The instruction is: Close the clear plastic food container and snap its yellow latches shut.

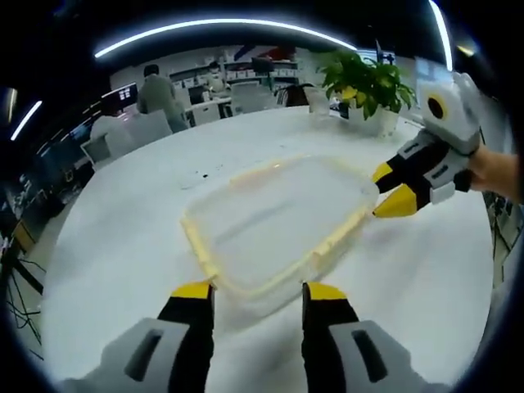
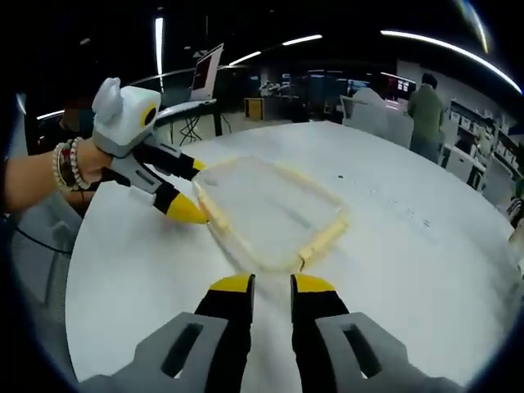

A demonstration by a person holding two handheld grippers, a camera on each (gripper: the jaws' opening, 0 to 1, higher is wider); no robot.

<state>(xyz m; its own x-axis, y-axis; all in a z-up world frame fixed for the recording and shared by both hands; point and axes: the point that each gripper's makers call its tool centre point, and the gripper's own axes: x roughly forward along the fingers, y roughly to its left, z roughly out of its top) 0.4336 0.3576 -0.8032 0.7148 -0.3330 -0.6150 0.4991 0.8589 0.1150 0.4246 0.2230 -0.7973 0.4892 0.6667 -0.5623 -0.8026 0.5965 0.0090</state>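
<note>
- One clear container (image 1: 278, 225) with yellow latches (image 1: 199, 246) sat mid-table (image 1: 106, 246), lid on.
- Your left gripper (image 1: 258, 291) was open at six o'clock, jaws straddling its rim.
- Your right gripper (image 2: 271, 282) had narrow, empty jaws.

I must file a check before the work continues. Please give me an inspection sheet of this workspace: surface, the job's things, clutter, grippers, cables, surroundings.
Surface: round white table, a few small dark specks near the container.
Job's things: clear plastic food container with lid on; yellow latches along its edges; cannot tell whether they are snapped.
Clutter: potted plant at the far edge.
Grippers: left gripper open, fingers at the near edge of the container; right gripper slightly open, near a corner, holding nothing.
Cables: some on the floor at the left of the left gripper view.
Surroundings: office with desks, monitors, chairs, a person standing.
</note>
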